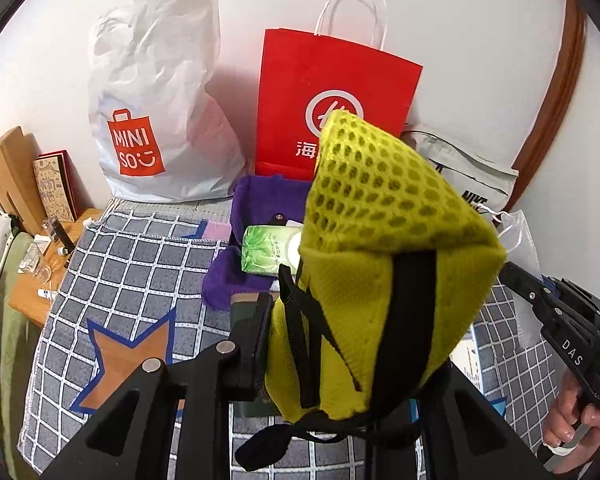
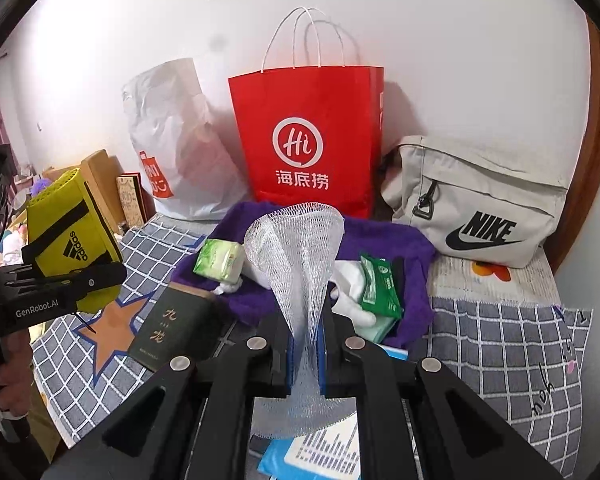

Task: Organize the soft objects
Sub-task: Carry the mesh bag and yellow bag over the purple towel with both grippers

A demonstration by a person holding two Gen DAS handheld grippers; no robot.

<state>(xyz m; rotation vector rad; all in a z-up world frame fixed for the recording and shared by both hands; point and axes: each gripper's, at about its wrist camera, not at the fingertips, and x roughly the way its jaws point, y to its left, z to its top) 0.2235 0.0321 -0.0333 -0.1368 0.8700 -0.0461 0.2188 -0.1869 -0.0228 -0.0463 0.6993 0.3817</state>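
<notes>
My left gripper [image 1: 348, 360] is shut on a yellow mesh Adidas pouch [image 1: 384, 248] with black straps and holds it up above the checkered cloth. The pouch fills the middle of the left wrist view and hides the right finger. In the right wrist view the same pouch [image 2: 68, 232] hangs at the far left in the left gripper [image 2: 100, 280]. My right gripper [image 2: 305, 360] is shut on a white net sleeve [image 2: 300, 256], which fans out above the blue pads. The right gripper [image 1: 516, 280] and the net [image 1: 520, 236] also show at the right edge of the left wrist view.
A purple towel [image 2: 404, 248] lies on the grey checkered cloth [image 2: 500, 340] with a green tissue pack [image 2: 220, 260], a green wipes packet [image 2: 380, 288] and a dark green box [image 2: 172, 324]. Against the wall stand a white Miniso bag [image 1: 152, 112], a red paper bag [image 2: 308, 140] and a beige Nike bag [image 2: 480, 208].
</notes>
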